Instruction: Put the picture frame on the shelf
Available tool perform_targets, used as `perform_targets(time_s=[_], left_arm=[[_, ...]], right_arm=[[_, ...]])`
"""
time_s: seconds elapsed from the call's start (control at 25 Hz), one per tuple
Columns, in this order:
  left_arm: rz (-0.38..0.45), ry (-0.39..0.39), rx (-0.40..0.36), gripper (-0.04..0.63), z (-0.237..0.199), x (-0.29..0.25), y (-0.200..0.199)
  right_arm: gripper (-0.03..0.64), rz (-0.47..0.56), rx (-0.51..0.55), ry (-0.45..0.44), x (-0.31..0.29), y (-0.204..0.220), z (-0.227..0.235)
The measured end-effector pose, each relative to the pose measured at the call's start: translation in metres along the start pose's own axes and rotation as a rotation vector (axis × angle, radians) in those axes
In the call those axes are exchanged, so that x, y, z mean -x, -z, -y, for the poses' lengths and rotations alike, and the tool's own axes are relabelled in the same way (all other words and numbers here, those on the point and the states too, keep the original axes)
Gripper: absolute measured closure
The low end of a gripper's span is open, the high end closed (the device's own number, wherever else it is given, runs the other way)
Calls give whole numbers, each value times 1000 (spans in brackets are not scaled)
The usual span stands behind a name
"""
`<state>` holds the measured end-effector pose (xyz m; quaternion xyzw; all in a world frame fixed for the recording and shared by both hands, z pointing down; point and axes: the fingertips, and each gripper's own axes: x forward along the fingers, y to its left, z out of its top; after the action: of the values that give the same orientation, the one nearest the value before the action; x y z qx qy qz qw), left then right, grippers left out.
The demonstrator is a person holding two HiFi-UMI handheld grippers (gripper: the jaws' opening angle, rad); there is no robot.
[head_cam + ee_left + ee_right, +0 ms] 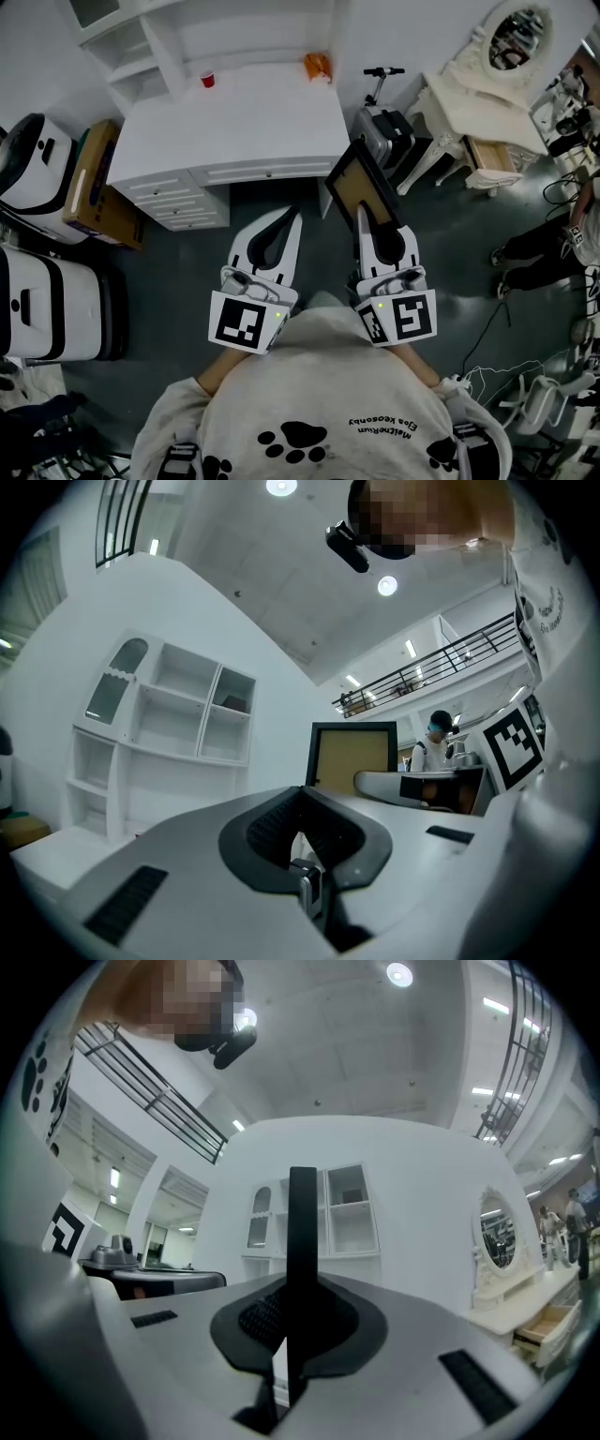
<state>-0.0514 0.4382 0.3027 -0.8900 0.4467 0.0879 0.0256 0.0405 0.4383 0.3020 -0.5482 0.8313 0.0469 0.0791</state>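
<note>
- A white desk and shelf are filling the head view's upper left.
- The right gripper is clamping the picture frame by its edge, carrying it upright mid-frame, short of the desk.
- The left gripper is hovering closed and empty.

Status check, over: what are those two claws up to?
Right gripper shut on picture frame. Left gripper shut, empty. Shelf not reached; desk with red cup in front.

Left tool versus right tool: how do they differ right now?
The right tool grips the picture frame by its edge; the left tool holds nothing. The right tool's jaws stand slightly parted by the frame; the left tool's meet. Both point toward the white desk.
</note>
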Motion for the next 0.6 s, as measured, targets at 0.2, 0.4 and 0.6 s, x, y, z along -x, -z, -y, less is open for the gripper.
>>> perform_targets(time_s=[0.2,0.4,0.6], left_arm=[[1,8,16,575,-8,-4,5],[-12,12,20,575,-16,-13,16],[-47,40,-33,575,-29,-35,27]], right_arm=[[572,-7,2,17,-6,5,1],[572,-5,-4,30,-15,13,9],[572,9,-13,36,-39,18,26]])
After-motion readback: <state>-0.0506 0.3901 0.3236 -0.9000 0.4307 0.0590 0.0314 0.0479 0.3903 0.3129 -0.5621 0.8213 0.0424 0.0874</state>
